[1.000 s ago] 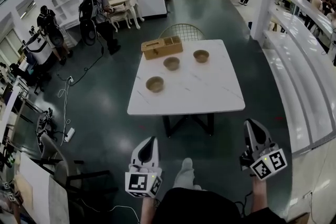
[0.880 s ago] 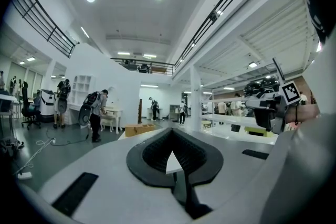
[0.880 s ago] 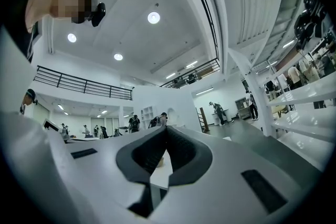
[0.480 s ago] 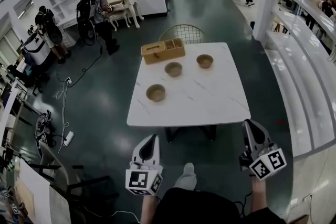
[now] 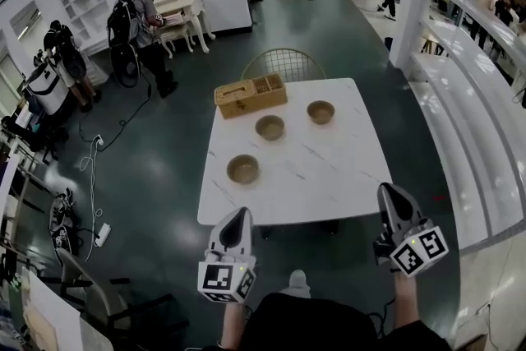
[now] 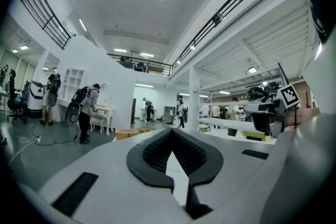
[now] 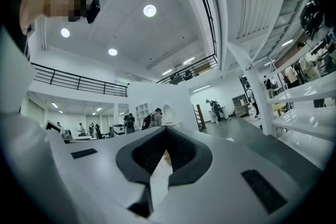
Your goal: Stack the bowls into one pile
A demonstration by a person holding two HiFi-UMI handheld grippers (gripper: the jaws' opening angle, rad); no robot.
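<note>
Three tan bowls stand apart on the white marble table (image 5: pixel 345 177): one near the front left (image 5: pixel 243 168), one in the middle (image 5: pixel 269 127), one at the back right (image 5: pixel 320 112). My left gripper (image 5: pixel 239 214) is held just short of the table's front edge, shut and empty. My right gripper (image 5: pixel 386 191) hovers off the front right corner, also shut with nothing in it. In the left gripper view the jaws of the left gripper (image 6: pixel 172 134) meet at the tip. Those of the right gripper (image 7: pixel 167 129) do the same in the right gripper view. Both point level towards the table.
A wooden box (image 5: pixel 251 94) sits at the table's back left, with a wire chair (image 5: pixel 283 63) behind it. A white bench or counter (image 5: pixel 460 119) runs along the right. People stand far off at the left and back. Cables lie on the dark floor (image 5: pixel 90 168) at the left.
Both grippers have moved forward towards the table, whose front edge now lies just ahead of them. The bowls have not moved.
</note>
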